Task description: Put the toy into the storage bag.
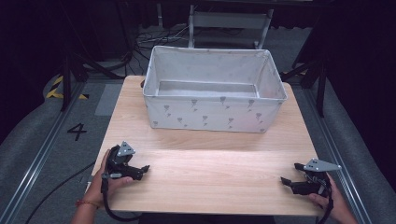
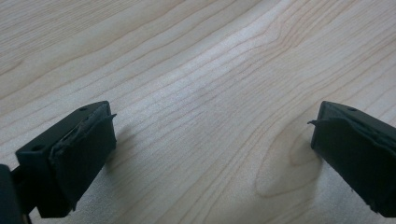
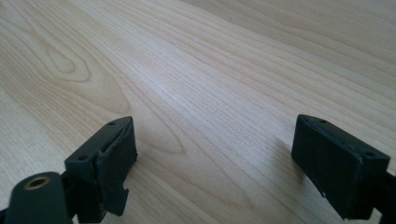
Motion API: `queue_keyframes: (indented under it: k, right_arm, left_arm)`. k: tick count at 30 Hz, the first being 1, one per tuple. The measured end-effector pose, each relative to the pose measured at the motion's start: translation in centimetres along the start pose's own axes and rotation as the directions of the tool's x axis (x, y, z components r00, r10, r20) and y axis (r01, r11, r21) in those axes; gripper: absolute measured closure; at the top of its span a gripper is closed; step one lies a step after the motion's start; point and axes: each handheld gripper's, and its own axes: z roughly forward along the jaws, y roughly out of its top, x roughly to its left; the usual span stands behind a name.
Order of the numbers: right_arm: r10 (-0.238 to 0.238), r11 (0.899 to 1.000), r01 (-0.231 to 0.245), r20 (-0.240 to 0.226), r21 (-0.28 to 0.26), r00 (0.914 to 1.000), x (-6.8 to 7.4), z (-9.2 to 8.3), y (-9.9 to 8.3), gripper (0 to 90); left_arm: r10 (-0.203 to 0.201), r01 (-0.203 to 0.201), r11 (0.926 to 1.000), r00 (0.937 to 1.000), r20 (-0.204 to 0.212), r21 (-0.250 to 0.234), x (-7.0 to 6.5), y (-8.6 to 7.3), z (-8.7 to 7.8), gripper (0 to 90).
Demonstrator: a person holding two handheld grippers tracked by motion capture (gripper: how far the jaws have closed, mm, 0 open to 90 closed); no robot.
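High view: the left hand-held gripper (image 1: 140, 171) at 7 o'clock and the right hand-held gripper (image 1: 290, 175) at 5 o'clock both rest low on the desk (image 1: 210, 172), jaws wide, holding nothing. The fabric bin (image 1: 214, 91) stands at 12 o'clock, well apart from both and seemingly empty, though its floor is partly hidden. This looks like a resting pose; any next move needs a reach forward. Bare wood lies between; both grippers sit near the front edge.

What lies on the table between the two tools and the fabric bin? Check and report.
Nothing visible. Bare wood separates the left tool and the right tool from the fabric bin at the far end of the table. Both tools are open and hold nothing.
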Motion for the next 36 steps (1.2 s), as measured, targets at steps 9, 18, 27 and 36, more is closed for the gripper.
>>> queue_keyframes:
  k: [9,18,27,36]
  right_arm:
    - [0.0,1.0,0.0,0.001,0.0,1.0,0.0,0.0,0.0,14.2]
    - [0.001,1.0,-0.001,0.002,0.0,1.0,0.03,0.0,-0.01,14.1]
    - [0.001,1.0,-0.001,0.002,0.0,1.0,0.03,0.0,0.0,14.1]
    - [0.001,1.0,-0.001,0.002,0.0,1.0,0.03,0.0,0.0,14.1]
  left_arm:
    - [0.0,0.0,1.0,1.0,0.0,0.0,0.0,0.0,0.0,0.2]
    - [0.0,0.0,1.0,1.0,0.0,0.0,-0.01,0.0,0.0,0.2]
    - [-0.006,0.006,1.0,1.0,-0.006,-0.001,-0.06,0.02,0.02,0.3]
    - [-0.006,0.006,1.0,1.0,-0.007,-0.001,-0.06,0.02,0.02,0.2]
